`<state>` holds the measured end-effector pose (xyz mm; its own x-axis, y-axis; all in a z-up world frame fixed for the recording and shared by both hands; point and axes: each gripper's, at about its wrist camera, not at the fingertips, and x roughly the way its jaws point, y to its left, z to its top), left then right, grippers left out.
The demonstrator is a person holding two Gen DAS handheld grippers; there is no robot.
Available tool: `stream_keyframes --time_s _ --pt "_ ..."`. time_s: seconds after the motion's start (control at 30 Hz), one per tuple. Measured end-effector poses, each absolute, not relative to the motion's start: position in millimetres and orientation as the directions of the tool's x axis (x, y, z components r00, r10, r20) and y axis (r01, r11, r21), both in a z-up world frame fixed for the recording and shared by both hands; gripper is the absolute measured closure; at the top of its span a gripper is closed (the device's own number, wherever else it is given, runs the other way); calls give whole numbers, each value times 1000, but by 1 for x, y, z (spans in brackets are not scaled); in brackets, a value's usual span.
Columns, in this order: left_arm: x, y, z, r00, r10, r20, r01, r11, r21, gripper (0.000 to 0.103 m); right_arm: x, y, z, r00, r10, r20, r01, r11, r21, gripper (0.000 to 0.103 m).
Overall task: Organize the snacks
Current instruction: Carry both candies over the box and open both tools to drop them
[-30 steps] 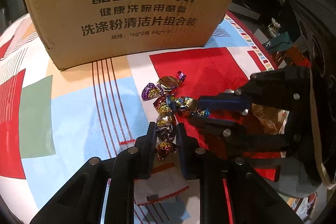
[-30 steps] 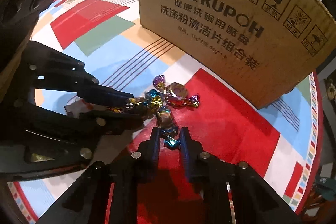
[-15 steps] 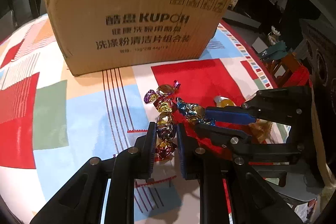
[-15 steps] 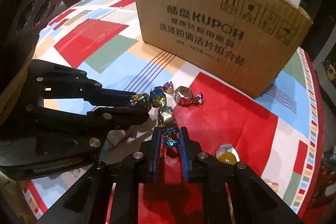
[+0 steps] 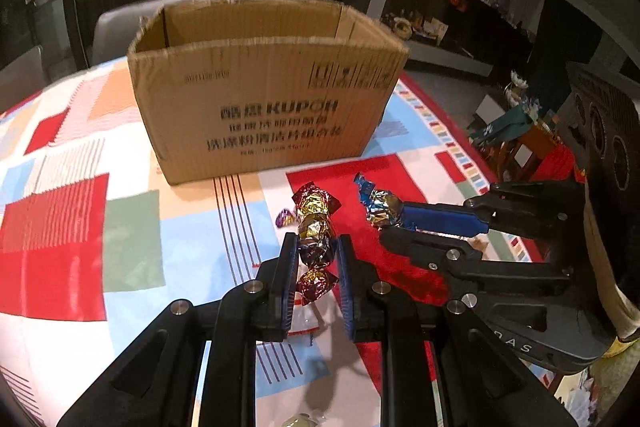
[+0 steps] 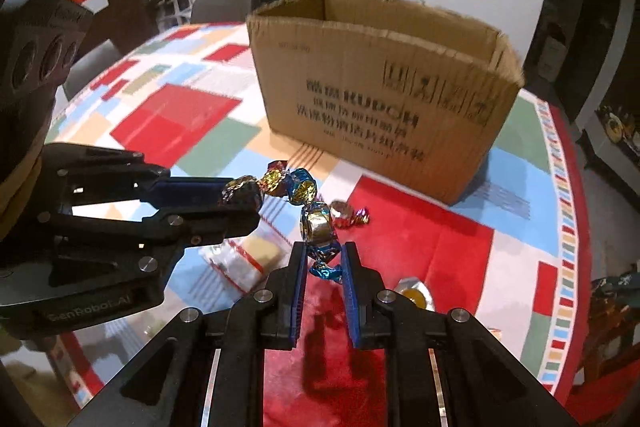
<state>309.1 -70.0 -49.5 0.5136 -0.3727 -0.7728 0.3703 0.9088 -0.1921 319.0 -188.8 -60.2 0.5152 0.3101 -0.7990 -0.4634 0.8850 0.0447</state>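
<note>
My left gripper (image 5: 317, 247) is shut on a red and gold foil candy (image 5: 315, 227), held above the patterned tablecloth (image 5: 80, 227). Just to its right, my right gripper (image 5: 390, 223) is shut on a blue and silver foil candy (image 5: 378, 207). In the right wrist view the right gripper (image 6: 324, 251) pinches that blue candy (image 6: 318, 225), and the left gripper (image 6: 252, 199) comes in from the left with its candy (image 6: 240, 189). An open-topped cardboard box (image 5: 264, 99) stands behind both, its inside mostly hidden. One purple candy (image 5: 285, 217) still lies on the cloth.
A pink and silver candy (image 6: 348, 215), a yellow wrapped sweet (image 6: 412, 293) and a clear plastic bag (image 6: 236, 259) lie on the table near the grippers. The round table's edge (image 6: 576, 227) curves along the right. Grey chairs (image 5: 120, 27) stand behind the box.
Both grippers have risen from the table, each carrying its candy. The box now looks lower and its open top shows. Two candies have left the small pile.
</note>
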Motion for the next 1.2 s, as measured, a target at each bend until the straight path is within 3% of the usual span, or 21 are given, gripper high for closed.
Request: stream_keyframes --time_s 0.63,1.2 --pt "318 -60 29 655 -375 -656 382 913 -140 83 333 -198 13 654 347 -672 -388 917 96 85" --pt "361 -54 60 718 -355 -599 378 921 -92 83 374 -202 49 721 337 -605 -353 931 98 85"
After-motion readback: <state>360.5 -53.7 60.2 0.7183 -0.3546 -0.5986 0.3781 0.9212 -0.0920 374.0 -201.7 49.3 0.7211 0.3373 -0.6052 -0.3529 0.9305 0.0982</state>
